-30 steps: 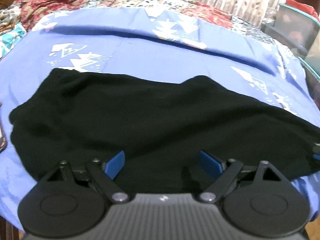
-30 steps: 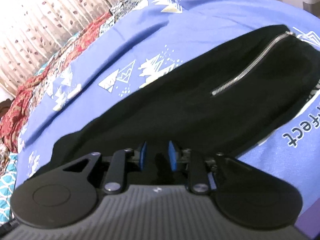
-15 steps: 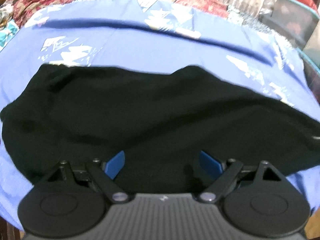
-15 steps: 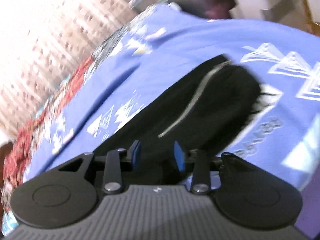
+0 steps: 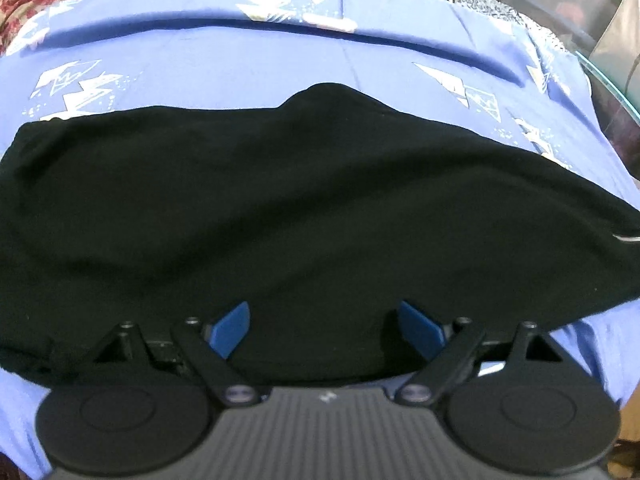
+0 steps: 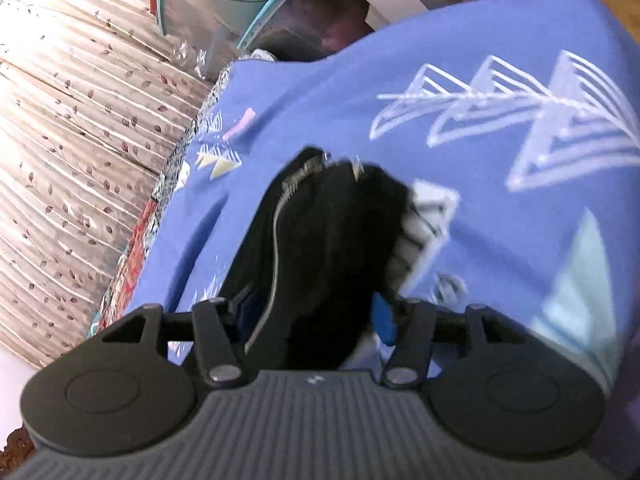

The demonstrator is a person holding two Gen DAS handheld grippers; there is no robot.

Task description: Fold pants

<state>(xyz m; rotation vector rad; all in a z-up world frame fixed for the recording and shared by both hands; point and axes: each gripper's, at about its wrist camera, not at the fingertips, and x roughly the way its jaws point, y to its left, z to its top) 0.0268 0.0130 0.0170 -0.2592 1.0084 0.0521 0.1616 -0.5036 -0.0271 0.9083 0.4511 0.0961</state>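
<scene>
Across the blue patterned bedsheet (image 5: 280,60) I see the black pants (image 5: 300,208) spread wide, reaching its near edge. Left gripper (image 5: 326,330) hovers over the near hem, jaws wide apart. Right gripper (image 6: 312,316) has bunched zipper-side fabric between its parted jaws; grip unclear.

One pair of black pants (image 5: 280,200) fills the centre of the frame on one blue patterned bedsheet (image 5: 240,56). One silver zipper (image 6: 276,240) runs along the pants. Two grippers: left gripper (image 5: 324,328), right gripper (image 6: 312,316).
</scene>
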